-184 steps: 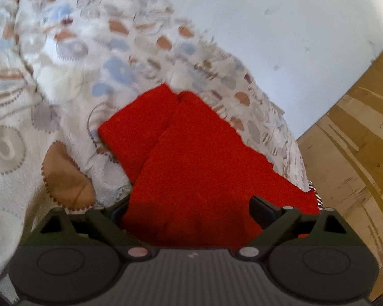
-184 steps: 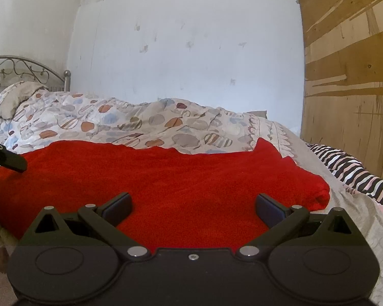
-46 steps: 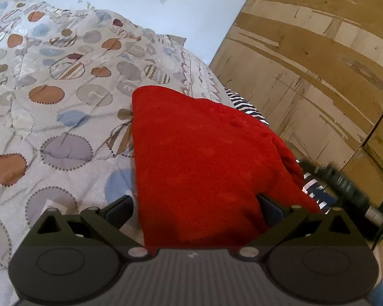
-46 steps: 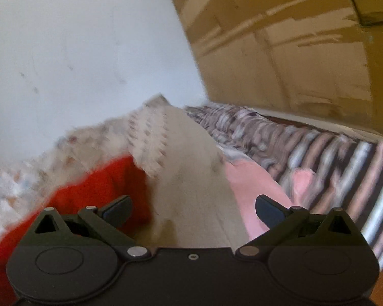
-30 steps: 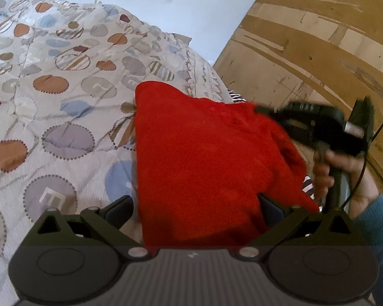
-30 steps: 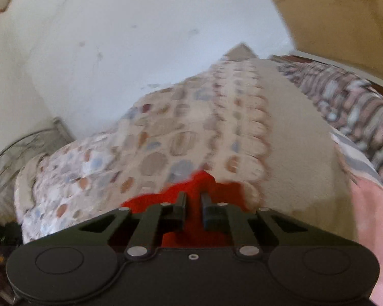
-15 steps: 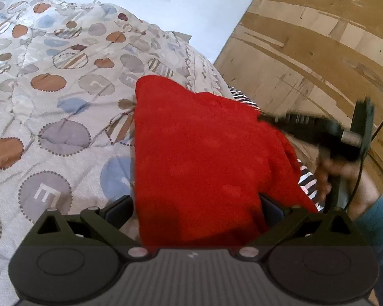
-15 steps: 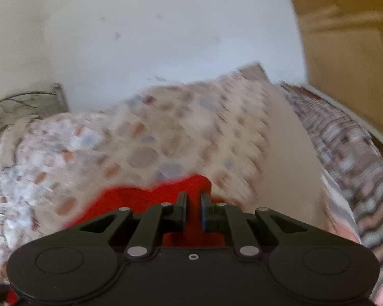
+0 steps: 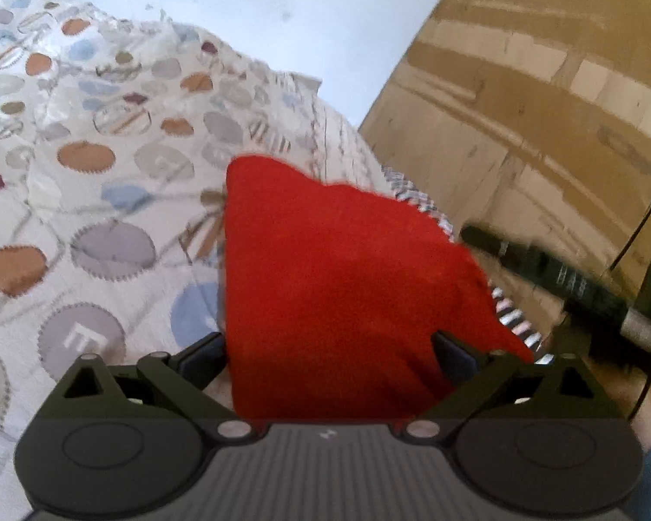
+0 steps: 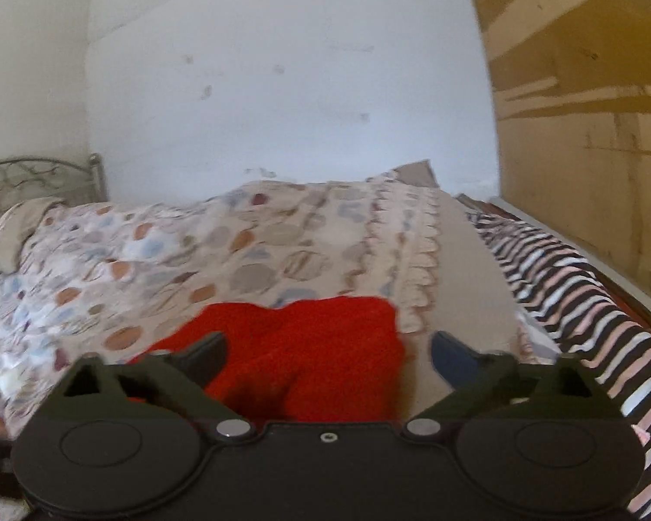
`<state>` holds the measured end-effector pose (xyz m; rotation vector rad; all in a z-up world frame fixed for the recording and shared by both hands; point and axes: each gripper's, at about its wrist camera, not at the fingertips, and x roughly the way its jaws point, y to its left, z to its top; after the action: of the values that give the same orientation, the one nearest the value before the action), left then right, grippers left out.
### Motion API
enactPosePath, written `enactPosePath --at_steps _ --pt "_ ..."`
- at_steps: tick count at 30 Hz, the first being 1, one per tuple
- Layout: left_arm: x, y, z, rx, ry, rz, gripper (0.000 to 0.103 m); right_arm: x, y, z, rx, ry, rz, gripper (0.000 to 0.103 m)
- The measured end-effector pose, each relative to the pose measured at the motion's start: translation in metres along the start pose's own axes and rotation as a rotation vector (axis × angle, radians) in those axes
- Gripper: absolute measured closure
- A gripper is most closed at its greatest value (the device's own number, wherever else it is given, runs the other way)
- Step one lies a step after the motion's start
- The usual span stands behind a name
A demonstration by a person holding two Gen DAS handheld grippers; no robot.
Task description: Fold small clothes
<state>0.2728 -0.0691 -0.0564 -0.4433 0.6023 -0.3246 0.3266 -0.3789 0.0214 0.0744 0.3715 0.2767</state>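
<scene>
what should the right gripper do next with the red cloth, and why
Probably draw the right gripper back a little from the red cloth. Its jaws stand open with nothing pinched, and the cloth lies folded on the patterned quilt. The left gripper is open too, so neither holds the fold.

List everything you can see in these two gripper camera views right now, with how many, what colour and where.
red cloth: one, red, lying folded on the quilt, between both grippers' open fingers
quilt: one, cream with brown, blue and grey circles, covering the bed
striped fabric: one, black, white and pink stripes, along the bed's right edge
headboard: one, grey metal scrollwork, far left
wall: white, behind the bed
wooden panel: brown, right of the bed
left gripper: one, black, open over the cloth
right gripper: one, black, open at the cloth's near edge
</scene>
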Motion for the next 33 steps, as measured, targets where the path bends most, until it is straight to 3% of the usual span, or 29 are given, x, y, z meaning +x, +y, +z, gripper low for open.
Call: enactPosePath --at_steps 5,16,33 --pt "-0.010 -0.004 0.008 0.038 -0.004 0.027 0.003 -0.007 0.020 -0.018 -0.072 0.029 -0.037 0.001" --pt "-0.011 0.000 0.001 0.028 0.033 0.039 0.001 -0.026 -0.006 -0.073 0.171 0.072 -0.080 0.001" --pt "-0.006 0.014 -0.006 -0.027 0.048 -0.006 0.000 -0.024 -0.015 -0.102 0.301 0.008 -0.059 0.000"
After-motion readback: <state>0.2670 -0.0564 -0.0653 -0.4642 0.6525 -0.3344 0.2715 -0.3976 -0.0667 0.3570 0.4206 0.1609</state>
